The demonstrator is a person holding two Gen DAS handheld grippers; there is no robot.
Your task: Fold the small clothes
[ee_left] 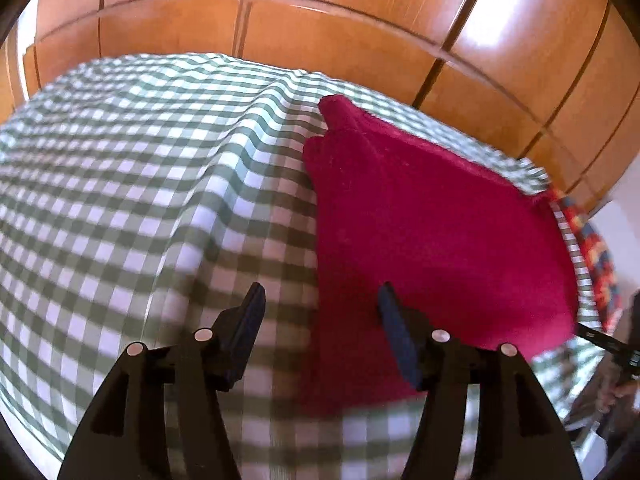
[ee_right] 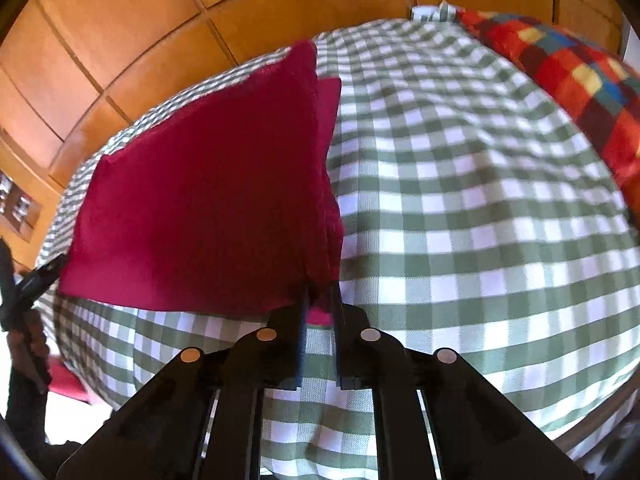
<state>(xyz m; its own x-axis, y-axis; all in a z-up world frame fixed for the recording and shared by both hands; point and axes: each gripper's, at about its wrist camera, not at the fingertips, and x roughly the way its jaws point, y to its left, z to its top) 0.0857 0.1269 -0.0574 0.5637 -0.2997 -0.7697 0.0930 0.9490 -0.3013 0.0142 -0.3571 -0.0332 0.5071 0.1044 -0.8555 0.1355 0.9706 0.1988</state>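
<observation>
A dark red folded cloth (ee_left: 432, 232) lies on the green-and-white checked bedcover (ee_left: 140, 184). My left gripper (ee_left: 320, 296) is open above the cloth's near left edge, its right finger over the red fabric, its left finger over the bedcover. In the right wrist view the same red cloth (ee_right: 212, 200) lies left of centre, in several layers. My right gripper (ee_right: 320, 300) is shut on the cloth's near right corner. The right gripper also shows at the far right of the left wrist view (ee_left: 600, 340), at the cloth's corner.
A wooden panelled wardrobe (ee_left: 320, 12) stands behind the bed. A red, yellow and blue checked cushion (ee_right: 568, 76) lies at the bed's right side. The bedcover (ee_right: 480, 200) is wrinkled and stretches right of the cloth.
</observation>
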